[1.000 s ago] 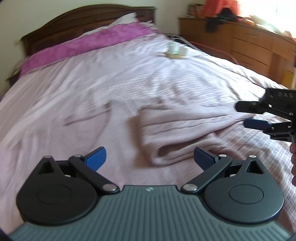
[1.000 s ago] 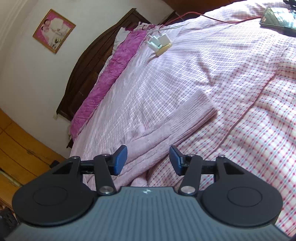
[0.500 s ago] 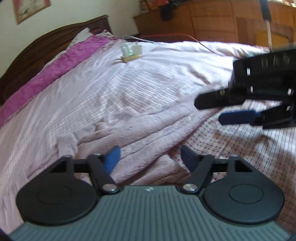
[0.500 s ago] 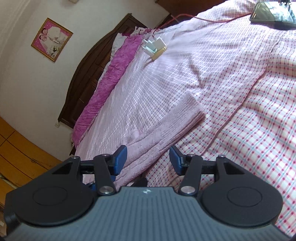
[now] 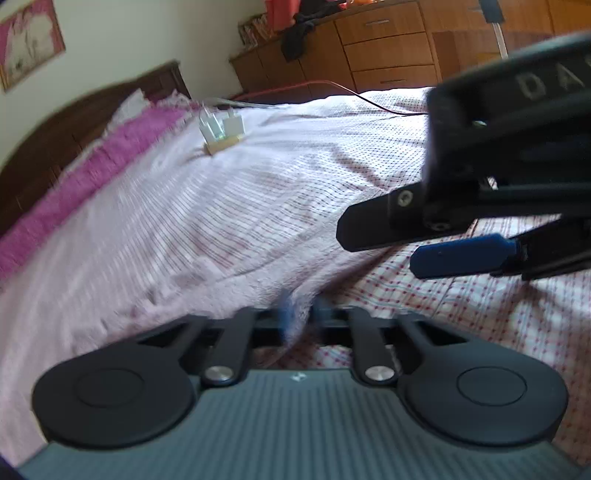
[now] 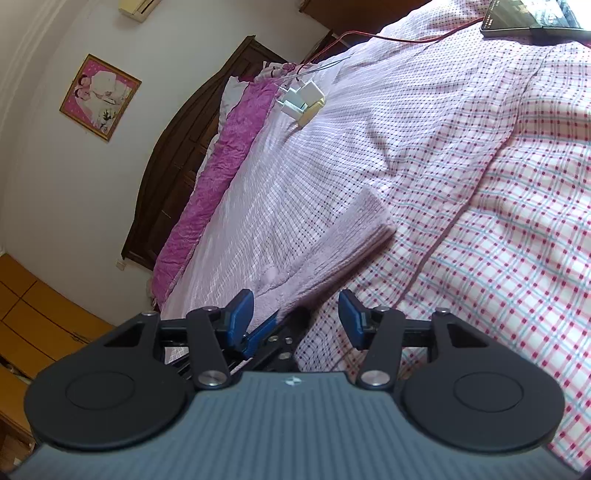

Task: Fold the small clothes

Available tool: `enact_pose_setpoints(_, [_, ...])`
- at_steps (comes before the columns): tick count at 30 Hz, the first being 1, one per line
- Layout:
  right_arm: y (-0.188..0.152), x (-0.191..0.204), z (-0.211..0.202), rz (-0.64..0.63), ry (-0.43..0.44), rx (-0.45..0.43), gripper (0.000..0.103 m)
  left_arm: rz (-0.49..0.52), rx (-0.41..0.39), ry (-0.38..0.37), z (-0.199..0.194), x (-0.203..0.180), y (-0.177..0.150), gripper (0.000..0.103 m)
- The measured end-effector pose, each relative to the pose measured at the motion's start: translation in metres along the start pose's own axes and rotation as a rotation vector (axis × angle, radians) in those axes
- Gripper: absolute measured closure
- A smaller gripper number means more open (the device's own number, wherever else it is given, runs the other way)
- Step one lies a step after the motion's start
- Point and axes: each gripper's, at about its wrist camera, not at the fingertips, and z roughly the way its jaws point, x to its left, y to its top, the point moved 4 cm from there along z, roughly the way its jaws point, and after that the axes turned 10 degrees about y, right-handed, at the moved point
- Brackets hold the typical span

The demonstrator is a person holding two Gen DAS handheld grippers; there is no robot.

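A folded pale pink garment (image 5: 258,266) lies on the checked bedspread (image 5: 295,177). My left gripper (image 5: 297,319) is shut on the garment's near edge, and pink cloth bunches up between its blue pads. In the right wrist view the garment (image 6: 343,240) runs up from between the fingers as a long folded strip. My right gripper (image 6: 295,314) is open just above its near end, with nothing pinched. The left gripper (image 6: 273,330) shows right beneath it. From the left wrist view the right gripper (image 5: 376,245) hovers close at the right, its jaws apart.
White plug adapters on a small wooden block (image 6: 301,99) sit further up the bed, with a red cable (image 6: 406,37) trailing off. A magenta blanket (image 6: 221,166) lies along the dark headboard (image 6: 173,177). A dark flat item (image 6: 528,16) rests at the far corner. Wooden drawers (image 5: 388,48) stand beyond.
My left gripper has swung over to the garment's near edge beside the right gripper, rolled, and closed from wide open onto the cloth. The right gripper has barely moved.
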Motion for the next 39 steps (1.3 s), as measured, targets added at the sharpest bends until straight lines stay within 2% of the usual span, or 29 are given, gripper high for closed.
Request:
enact_pose_setpoints(6, [0.0, 0.01, -0.009, -0.003, 0.056, -0.018, 0.044, -0.104, -0.03, -0.001, -0.011, 0.022, 0.002, 0.095])
enact_pose_setpoints(12, [-0.006, 0.029, -0.015, -0.057, 0.102, -0.01, 0.043, -0.287, -0.059, 0.052, -0.036, 0.067, 0.01, 0.096])
enact_pose_setpoints(17, [-0.015, 0.045, -0.011, -0.088, 0.116, 0.017, 0.04, -0.445, -0.089, 0.127, -0.066, 0.114, 0.008, 0.096])
enact_pose_setpoints(22, [-0.024, 0.051, -0.006, -0.105, 0.114, 0.05, 0.038, -0.581, -0.103, 0.215, -0.096, 0.157, -0.008, 0.096])
enact_pose_setpoints(28, [-0.038, 0.053, 0.004, -0.115, 0.096, 0.103, 0.038, -0.725, -0.044, 0.33, -0.116, 0.198, -0.052, 0.096])
enact_pose_setpoints(32, [-0.053, 0.053, 0.013, -0.133, 0.077, 0.154, 0.038, -0.801, 0.04, 0.358, -0.117, 0.214, -0.087, 0.094])
enact_pose_setpoints(35, [-0.063, 0.053, 0.018, -0.144, 0.065, 0.187, 0.038, -0.842, 0.113, 0.351, -0.115, 0.222, -0.11, 0.093])
enact_pose_setpoints(36, [-0.066, 0.053, 0.019, -0.147, 0.061, 0.195, 0.038, -0.835, 0.131, 0.345, -0.116, 0.222, -0.117, 0.09])
enact_pose_setpoints(38, [-0.071, 0.055, 0.021, -0.158, 0.056, 0.205, 0.038, -0.807, 0.164, 0.359, -0.118, 0.224, -0.127, 0.074])
enact_pose_setpoints(39, [-0.072, 0.056, 0.021, -0.164, 0.056, 0.208, 0.038, -0.789, 0.174, 0.37, -0.12, 0.225, -0.132, 0.062])
